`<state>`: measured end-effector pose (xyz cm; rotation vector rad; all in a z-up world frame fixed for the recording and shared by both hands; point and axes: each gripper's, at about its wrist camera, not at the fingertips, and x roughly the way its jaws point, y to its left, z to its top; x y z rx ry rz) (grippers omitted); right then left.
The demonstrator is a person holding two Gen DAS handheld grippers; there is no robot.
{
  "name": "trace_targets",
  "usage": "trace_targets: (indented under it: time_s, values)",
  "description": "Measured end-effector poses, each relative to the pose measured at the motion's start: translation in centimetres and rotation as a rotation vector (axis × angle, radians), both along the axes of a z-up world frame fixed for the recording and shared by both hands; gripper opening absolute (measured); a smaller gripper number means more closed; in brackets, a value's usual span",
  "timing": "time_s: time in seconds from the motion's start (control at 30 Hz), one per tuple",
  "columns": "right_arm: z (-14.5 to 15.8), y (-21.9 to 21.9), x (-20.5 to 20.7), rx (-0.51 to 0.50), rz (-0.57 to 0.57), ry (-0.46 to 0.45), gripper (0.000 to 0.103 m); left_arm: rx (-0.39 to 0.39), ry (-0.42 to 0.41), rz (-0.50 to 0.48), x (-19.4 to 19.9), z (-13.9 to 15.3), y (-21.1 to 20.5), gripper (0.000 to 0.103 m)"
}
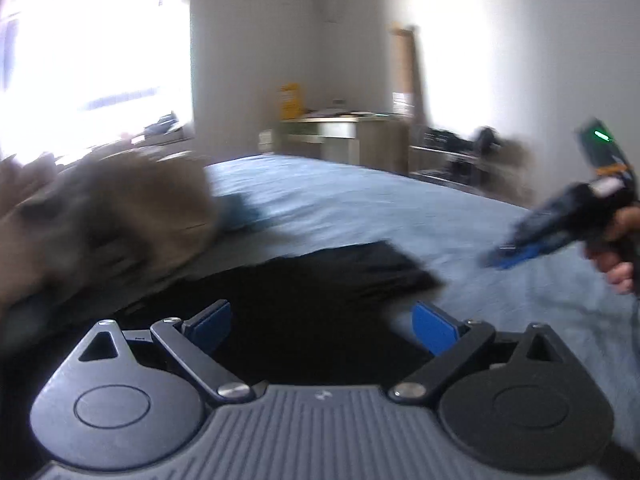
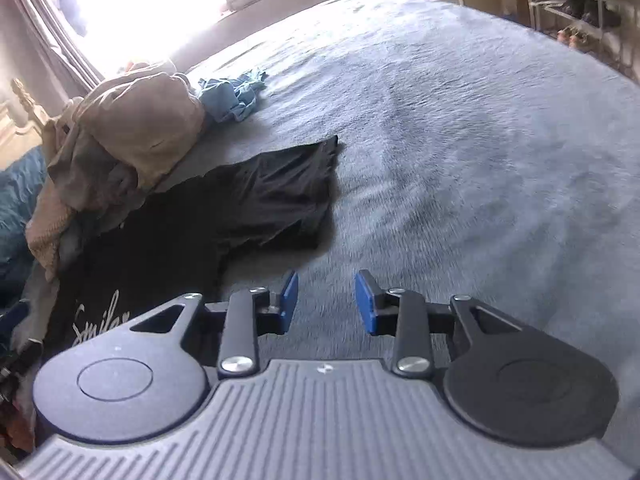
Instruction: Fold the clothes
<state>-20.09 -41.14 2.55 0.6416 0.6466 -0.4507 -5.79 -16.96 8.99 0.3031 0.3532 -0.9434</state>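
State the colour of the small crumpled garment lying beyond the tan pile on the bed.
Light blue garment, clearest in the right wrist view.

A big bed with a soft, fuzzy grey-blue blanket (image 2: 460,128) holds all the clothes. A flat black T-shirt with white curly writing (image 2: 248,200) lies spread on the blanket, and just beside it sits a tall lumpy heap of tan and brown clothes (image 2: 132,136) that touches its edge. Behind the heap, a small crumpled light blue cloth (image 2: 234,94) lies on the blanket too, and the other side of the bed is bare.
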Motion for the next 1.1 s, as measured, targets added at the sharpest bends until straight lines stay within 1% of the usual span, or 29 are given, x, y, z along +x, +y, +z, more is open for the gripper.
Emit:
trace_targets:
  time_s: [0.07, 0.13, 0.2, 0.23, 0.33, 0.43, 0.5, 0.53, 0.57, 0.6, 0.63, 0.67, 0.7, 0.73, 0.8, 0.83, 0.87, 0.9, 0.93, 0.97, 1.0, 1.1]
  values:
    - [-0.5, -1.2, 0.9, 0.017, 0.012, -0.03, 0.032, 0.018, -0.04, -0.069, -0.9, -0.8, -4.3, 0.098]
    - [-0.9, -2.6, 2.1, 0.019, 0.027, -0.049, 0.034, 0.029, -0.082, -0.144, -1.8, -2.2, -7.6, 0.098]
    - [-1.1, -4.0, 3.7, 0.001, 0.037, -0.052, 0.042, 0.038, -0.124, -0.215, -2.5, -3.7, -10.9, 0.098]
    - [-1.2, -4.7, 4.6, -0.004, 0.044, -0.047, 0.042, 0.049, -0.139, -0.236, -2.8, -4.5, -12.2, 0.098]
    - [-1.8, -6.7, 7.5, -0.02, 0.066, -0.028, 0.042, 0.076, -0.149, -0.254, -2.3, -6.3, -15.4, 0.095]
    - [-2.7, -8.6, 9.9, -0.009, 0.072, -0.035, 0.042, 0.091, -0.13, -0.239, -1.5, -7.5, -17.3, 0.086]
    - [-3.0, -9.5, 11.0, -0.009, 0.082, -0.034, 0.042, 0.099, -0.103, -0.25, -0.5, -8.0, -18.0, 0.075]
    - [-3.2, -9.9, 11.6, -0.009, 0.088, -0.034, 0.042, 0.105, -0.089, -0.253, -0.2, -8.1, -18.3, 0.072]
    - [-3.4, -10.3, 12.2, -0.015, 0.092, -0.025, 0.042, 0.111, -0.076, -0.255, 0.1, -8.3, -18.6, 0.066]
    - [-3.6, -10.6, 12.8, -0.021, 0.096, -0.016, 0.042, 0.123, -0.069, -0.256, 0.3, -8.5, -18.9, 0.062]
    - [-3.9, -10.9, 13.3, -0.019, 0.095, -0.007, 0.042, 0.138, -0.062, -0.258, 0.5, -8.8, -19.3, 0.06]
    - [-4.2, -11.2, 13.8, -0.018, 0.094, 0.001, 0.042, 0.154, -0.054, -0.255, 0.6, -9.1, -19.8, 0.055]
    - [-4.5, -11.5, 14.2, -0.016, 0.093, 0.01, 0.042, 0.169, -0.046, -0.251, 0.8, -9.3, -20.2, 0.046]
    - [-4.8, -11.7, 14.5, -0.012, 0.093, 0.01, 0.042, 0.185, -0.038, -0.247, 0.9, -9.5, -20.5, 0.04]
    - [-5.1, -11.7, 15.0, -0.014, 0.11, -0.005, 0.043, 0.202, -0.016, -0.232, 1.3, -9.7, -20.8, 0.012]
    - [-5.2, -11.7, 15.2, -0.02, 0.123, -0.01, 0.042, 0.206, -0.004, -0.219, 1.6, -9.7, -20.8, 0.009]
    - [-5.3, -11.5, 15.3, -0.038, 0.129, -0.003, 0.035, 0.19, 0.022, -0.21, 1.9, -9.5, -20.6, 0.008]
    - [-5.4, -11.3, 15.4, -0.056, 0.136, 0.005, 0.023, 0.173, 0.049, -0.201, 2.2, -9.3, -20.4, 0.007]
    - [-5.5, -11.2, 15.5, -0.075, 0.142, 0.013, 0.017, 0.147, 0.086, -0.184, 2.8, -9.0, -20.1, 0.007]
    - [-5.6, -11.3, 15.4, -0.061, 0.139, 0.002, 0.007, 0.122, 0.119, -0.171, 3.3, -8.8, -19.9, 0.006]
    - [-5.6, -11.5, 15.4, -0.047, 0.137, -0.008, 0.002, 0.096, 0.148, -0.156, 3.8, -8.6, -19.6, 0.006]
    - [-4.9, -11.6, 14.9, -0.031, 0.124, -0.043, 0.001, 0.01, 0.229, -0.113, 4.8, -7.7, -18.3, 0.005]
